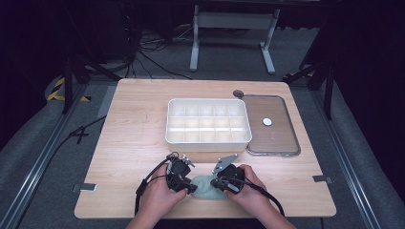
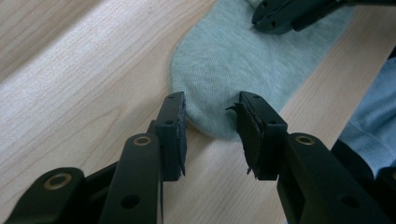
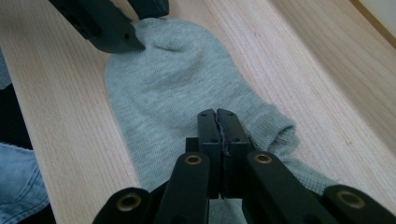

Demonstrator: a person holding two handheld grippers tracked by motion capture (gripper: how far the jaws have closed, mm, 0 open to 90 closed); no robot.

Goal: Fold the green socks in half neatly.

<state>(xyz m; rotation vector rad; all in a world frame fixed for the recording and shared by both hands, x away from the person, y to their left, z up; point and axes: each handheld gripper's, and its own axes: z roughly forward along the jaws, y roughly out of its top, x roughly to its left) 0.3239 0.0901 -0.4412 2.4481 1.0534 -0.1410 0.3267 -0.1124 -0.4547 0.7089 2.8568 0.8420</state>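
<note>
A light wooden table (image 1: 133,143) with rounded corners is seen, its grain running left to right. Near its middle a white compartment tray (image 1: 208,139) is set, divided into a grid of small cells. Just to its right a clear lid (image 1: 282,138) lies flat, a small white disc (image 1: 267,121) seen on it. A dark round grommet (image 1: 238,93) is sunk in the tabletop beyond the lid's far left corner. At the near edge a pale grey-green sock (image 1: 206,187) is laid flat on the wood. Small metal brackets (image 1: 85,187) are fixed at the left and right edges.
</note>
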